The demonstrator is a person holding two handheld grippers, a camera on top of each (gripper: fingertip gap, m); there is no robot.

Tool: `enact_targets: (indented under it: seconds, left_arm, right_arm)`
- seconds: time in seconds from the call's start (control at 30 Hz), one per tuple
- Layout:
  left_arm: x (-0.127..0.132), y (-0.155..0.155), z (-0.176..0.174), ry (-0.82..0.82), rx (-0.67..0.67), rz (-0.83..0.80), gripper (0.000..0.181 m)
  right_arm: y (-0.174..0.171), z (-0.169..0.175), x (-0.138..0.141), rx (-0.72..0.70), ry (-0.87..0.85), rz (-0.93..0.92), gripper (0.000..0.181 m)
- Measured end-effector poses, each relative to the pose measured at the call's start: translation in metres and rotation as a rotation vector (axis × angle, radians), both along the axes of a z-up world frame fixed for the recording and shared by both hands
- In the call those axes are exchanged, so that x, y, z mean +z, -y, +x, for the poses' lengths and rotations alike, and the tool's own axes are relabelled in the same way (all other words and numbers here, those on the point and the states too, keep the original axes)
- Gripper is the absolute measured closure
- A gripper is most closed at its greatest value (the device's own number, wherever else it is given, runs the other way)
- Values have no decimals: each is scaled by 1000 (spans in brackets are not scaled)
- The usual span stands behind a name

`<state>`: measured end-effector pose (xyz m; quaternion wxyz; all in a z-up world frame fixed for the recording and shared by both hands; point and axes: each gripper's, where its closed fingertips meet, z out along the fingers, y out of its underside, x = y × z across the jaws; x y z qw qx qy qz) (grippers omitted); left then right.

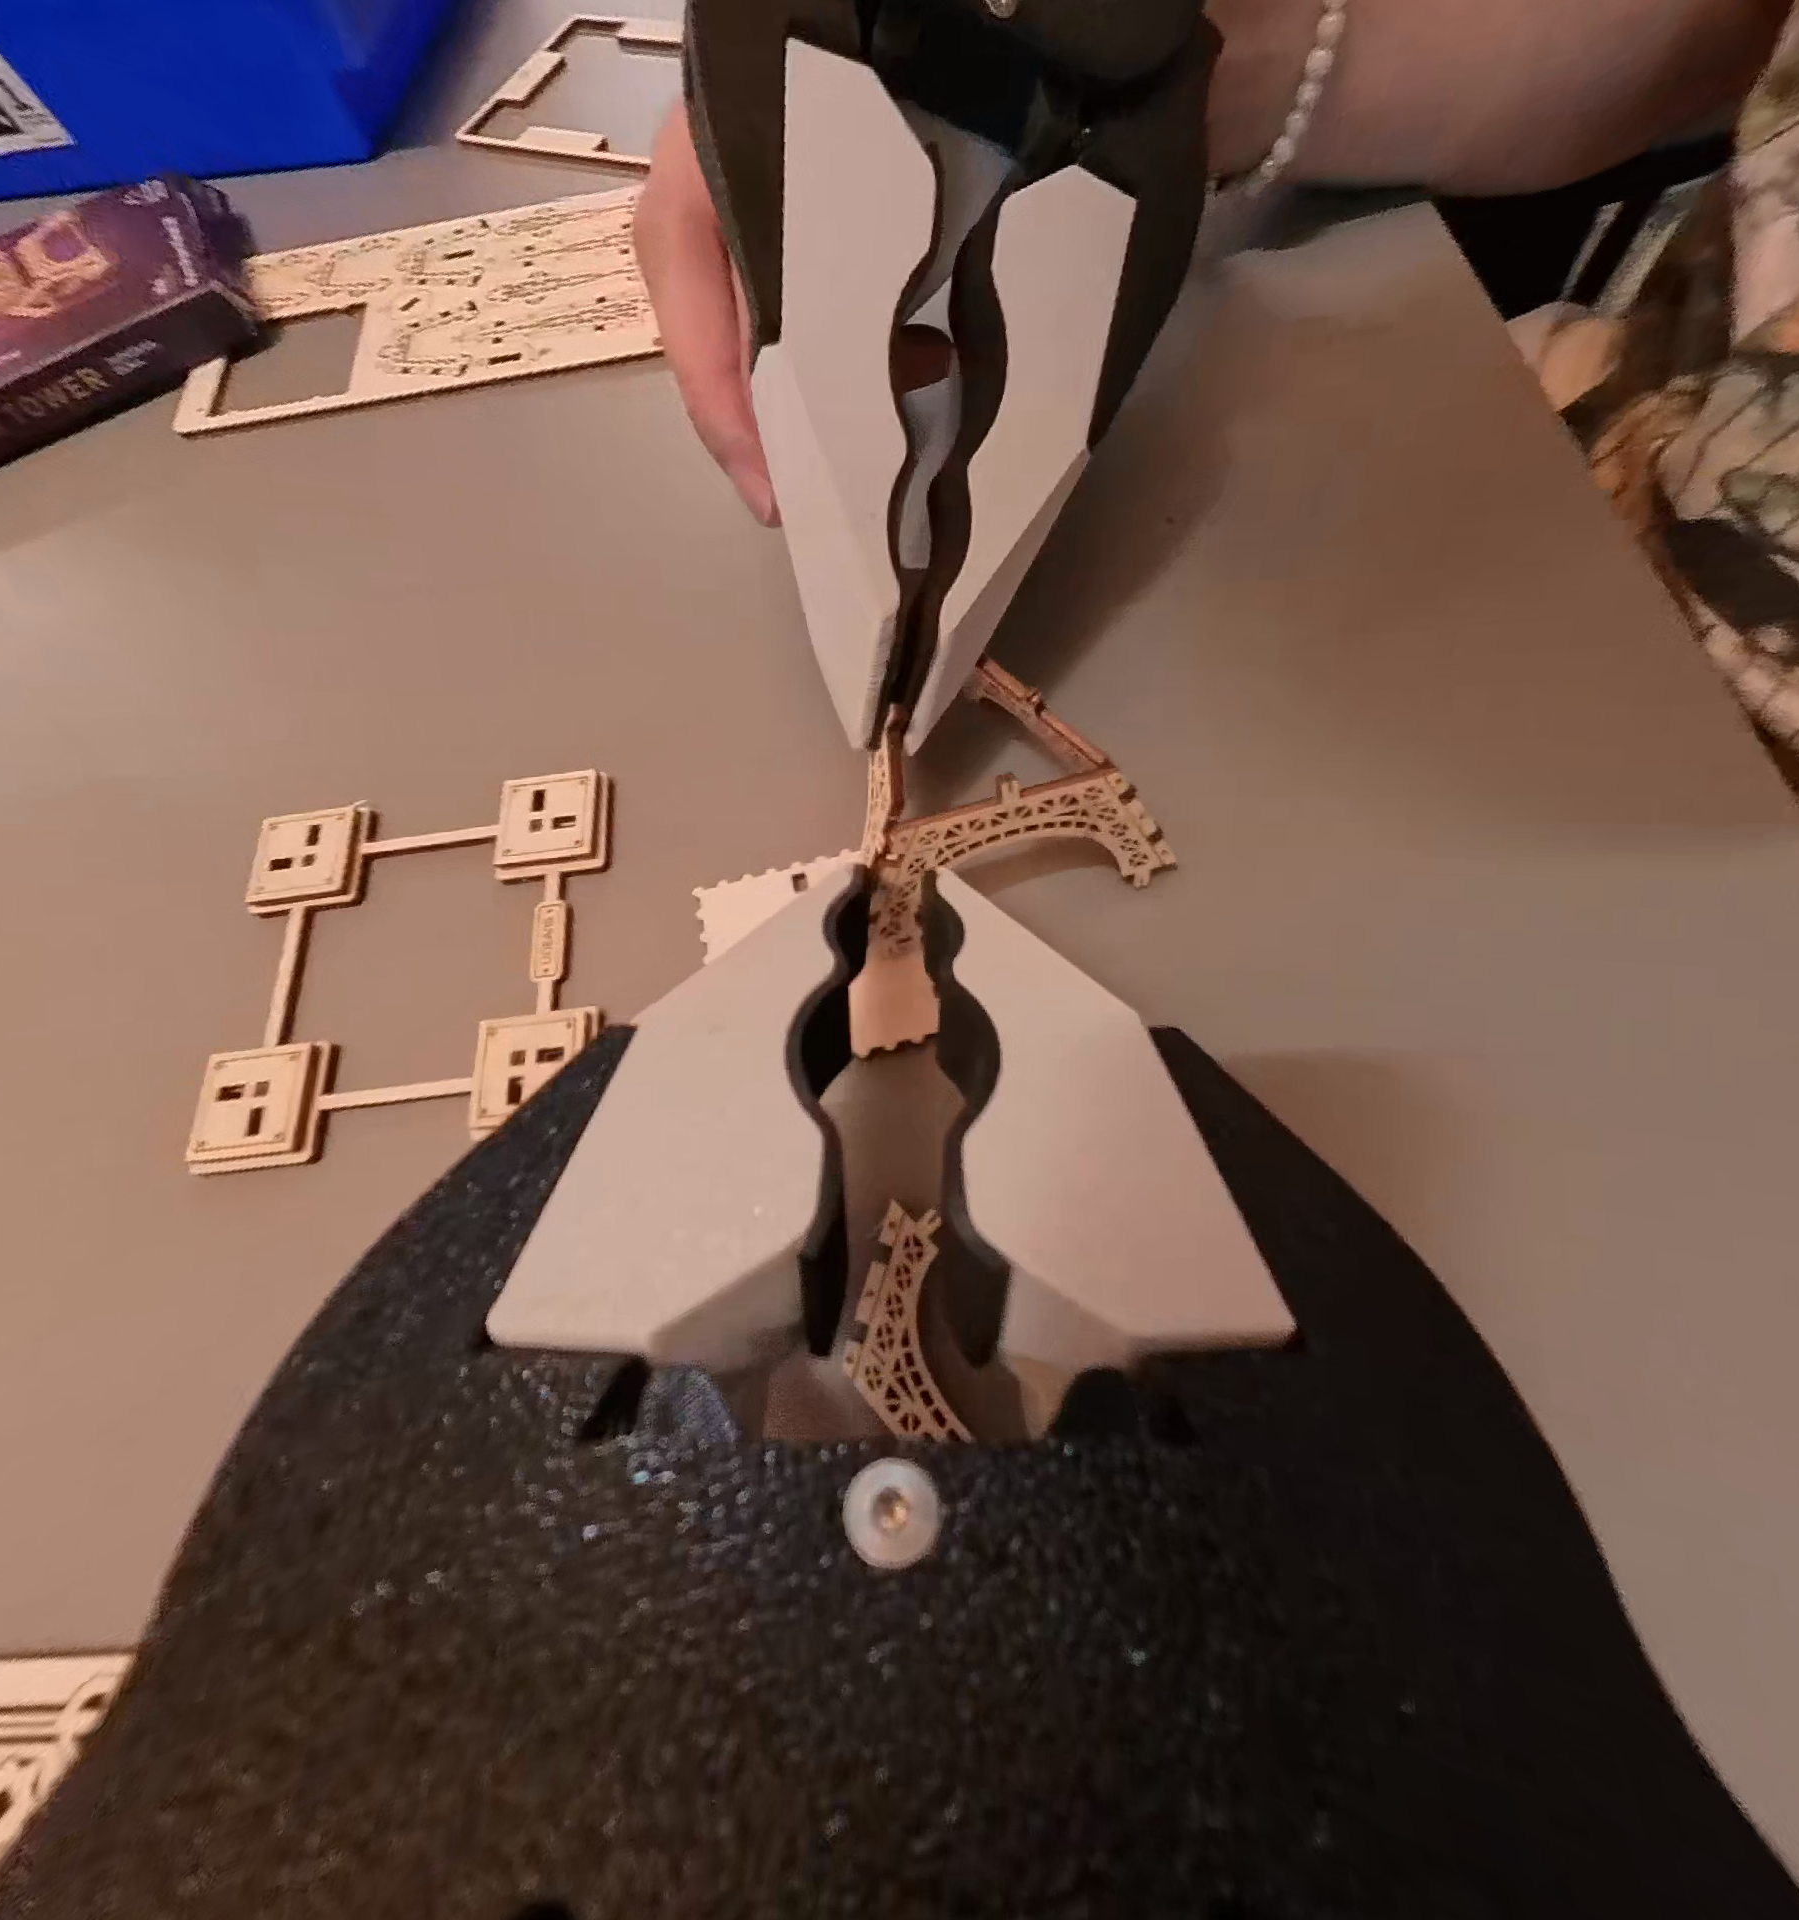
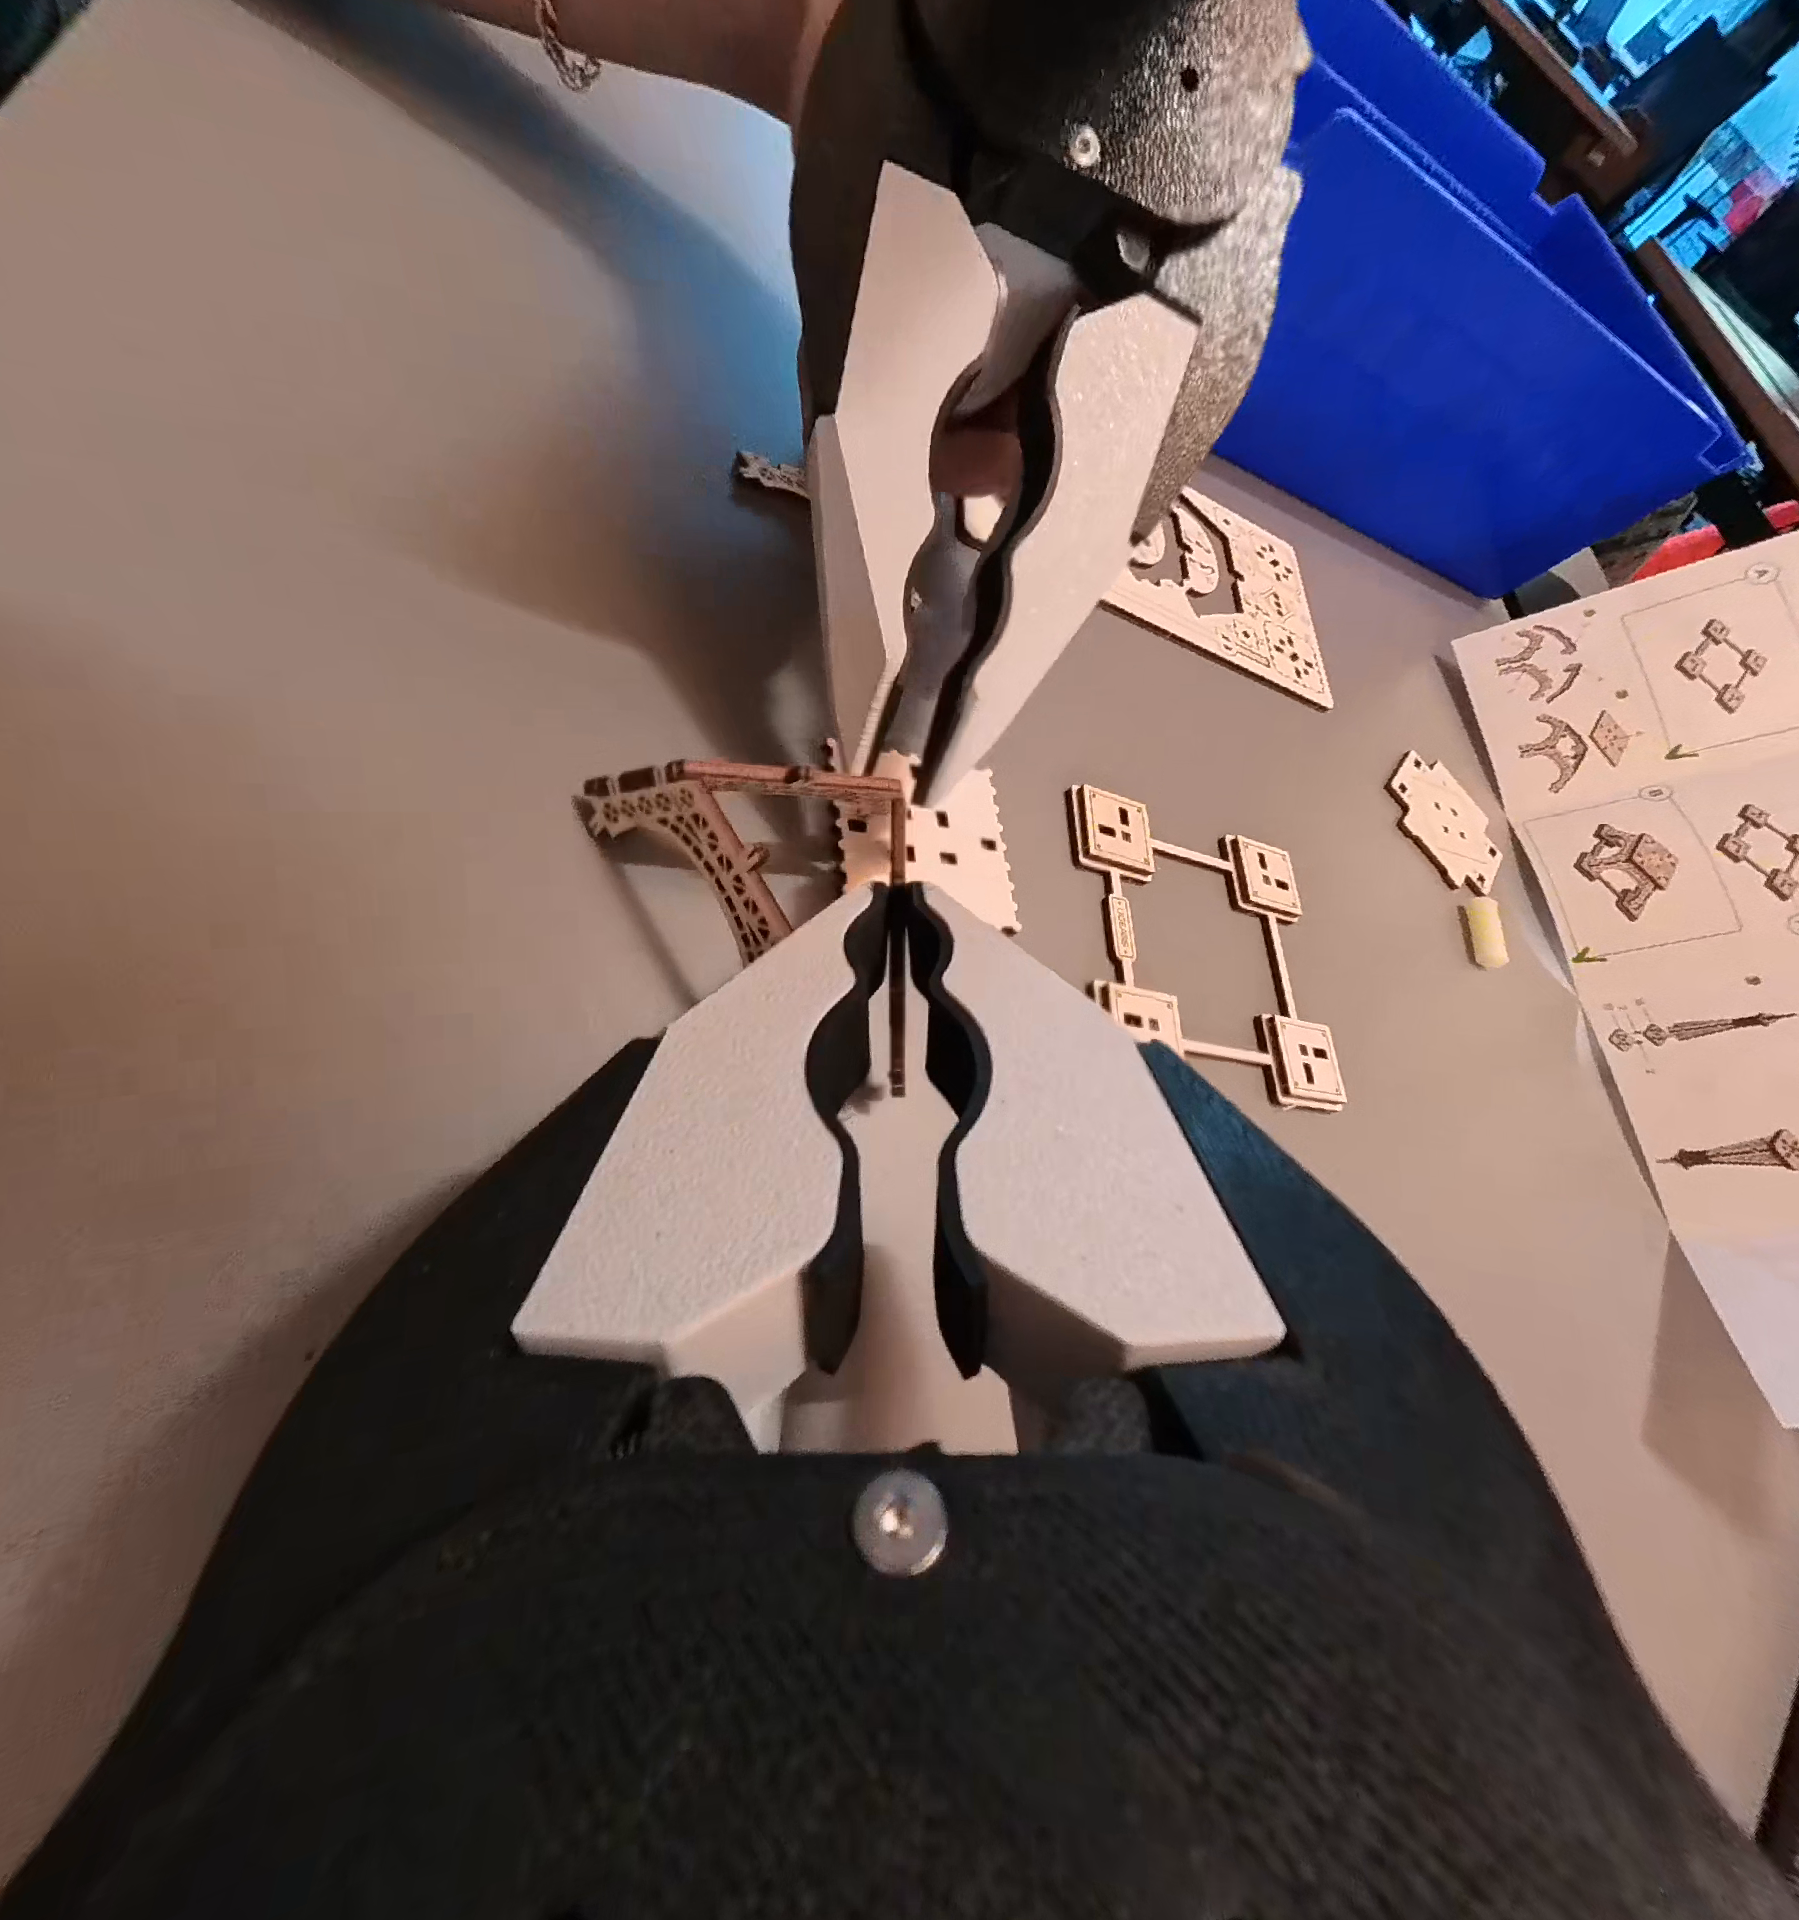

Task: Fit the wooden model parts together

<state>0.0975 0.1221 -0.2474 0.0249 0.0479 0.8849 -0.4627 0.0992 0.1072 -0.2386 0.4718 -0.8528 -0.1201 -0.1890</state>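
Note:
A part-built wooden model is held just above the grey table (image 1: 1290,623). It has lattice arch legs (image 1: 1040,831) joined to a square plate with small holes (image 2: 962,842). My left gripper (image 1: 890,883) is shut on one lattice arch piece (image 1: 905,1340) that runs back between its fingers. My right gripper (image 2: 900,888) is shut on another thin wooden piece (image 2: 895,997), seen edge-on. The two grippers meet tip to tip at the model; the right gripper (image 1: 890,727) shows in the left wrist view and the left gripper (image 2: 900,769) in the right wrist view. A third arch (image 2: 687,831) juts out to the side.
A square base frame with four corner pads (image 1: 552,836) (image 2: 1259,878) lies beside the model. There are punched wooden sheets (image 1: 459,301), a purple box (image 1: 84,332), blue bins (image 2: 1446,364), an instruction sheet (image 2: 1705,935), a notched plate (image 2: 1446,831) and a small pale cylinder (image 2: 1487,935). A person's patterned sleeve (image 1: 1705,416) is at the table edge. Less than 4 cm separates the two grippers' tips.

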Motion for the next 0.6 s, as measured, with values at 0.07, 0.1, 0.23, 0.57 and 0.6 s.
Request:
enact_targets:
  seconds: [0.07,0.1,0.23,0.57,0.6]
  left_arm:
    - [0,0,-1,-7,-15,0,175]
    - [0,0,0,-7,-18,0,175]
    - [0,1,0,-15,-29,1,175]
    - [2,0,-4,-146,-117,3,167]
    - [5,0,-5,-163,-139,-10,167]
  right_arm:
    - [-1,-2,1,5,-7,6,181]
    - [-1,-1,1,5,-5,8,181]
    - [1,-2,0,23,-14,17,181]
    - [1,-6,-2,93,-18,-2,181]
    - [1,-6,-3,97,-9,-3,181]
